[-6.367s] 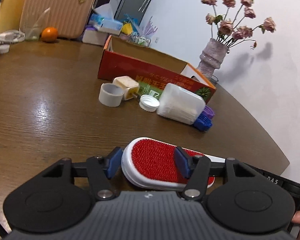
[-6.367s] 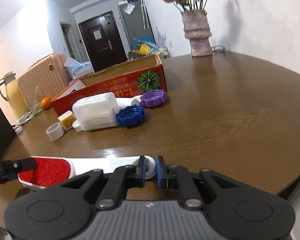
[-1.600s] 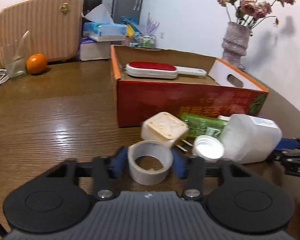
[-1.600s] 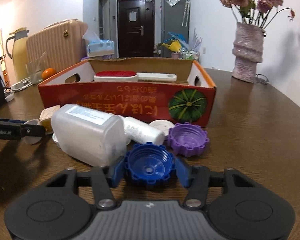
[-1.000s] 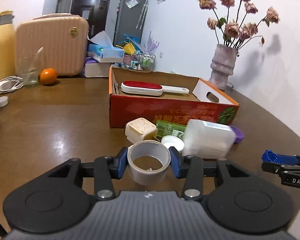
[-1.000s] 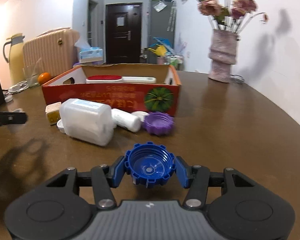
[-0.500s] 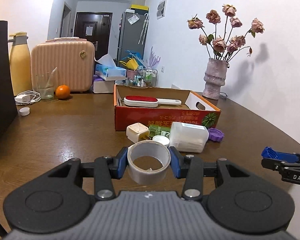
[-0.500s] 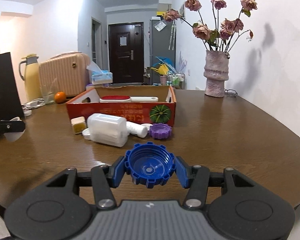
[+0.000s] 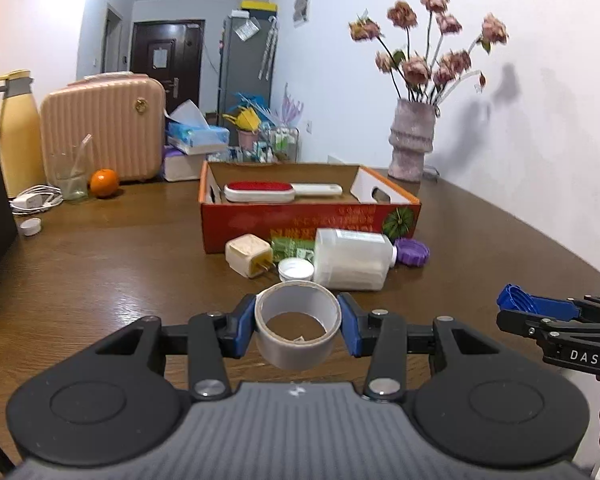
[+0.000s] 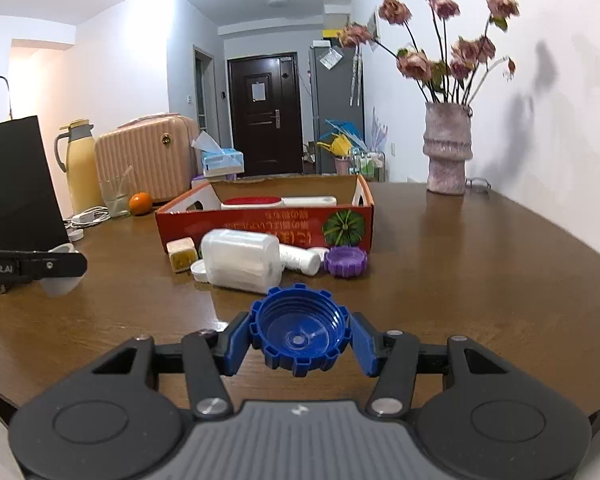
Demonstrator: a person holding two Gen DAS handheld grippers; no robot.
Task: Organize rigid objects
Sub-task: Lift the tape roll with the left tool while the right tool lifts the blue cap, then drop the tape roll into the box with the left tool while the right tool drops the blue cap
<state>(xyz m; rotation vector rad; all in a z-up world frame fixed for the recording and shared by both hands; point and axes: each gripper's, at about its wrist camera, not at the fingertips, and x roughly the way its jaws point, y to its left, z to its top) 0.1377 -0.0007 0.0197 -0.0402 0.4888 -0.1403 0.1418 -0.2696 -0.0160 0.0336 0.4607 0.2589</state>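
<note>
Left tool (image 9: 299, 326): clamped on a grey tape roll (image 9: 298, 332), blue pads pressing its two sides; the roll is held above the desk (image 9: 100, 280), open end up.
Right tool (image 10: 299, 336): clamped on a blue bottle cap (image 10: 299, 330), hollow side facing the camera, held above the desk near its front edge.
Box: a red cardboard box (image 9: 308, 220) stands on the desk beyond both tools, its top open.
Inside the box: a lint brush (image 9: 278, 192) with a red pad and white handle lies flat.
In front of the box: a cream plug adapter (image 9: 247, 255), a small white cap (image 9: 295, 269), a clear plastic bottle (image 9: 350, 265) on its side and a purple cap (image 9: 412, 252) sit close together on the desk; a green packet (image 9: 290, 246) lies behind the white cap, against the box wall.
Far side: a vase (image 10: 447, 148) of dried roses stands on the desk near the wall, well apart from the box.
Left end of the desk: an orange (image 9: 104, 183) sits beside a glass (image 9: 69, 176), in front of a pink suitcase (image 9: 104, 128).
</note>
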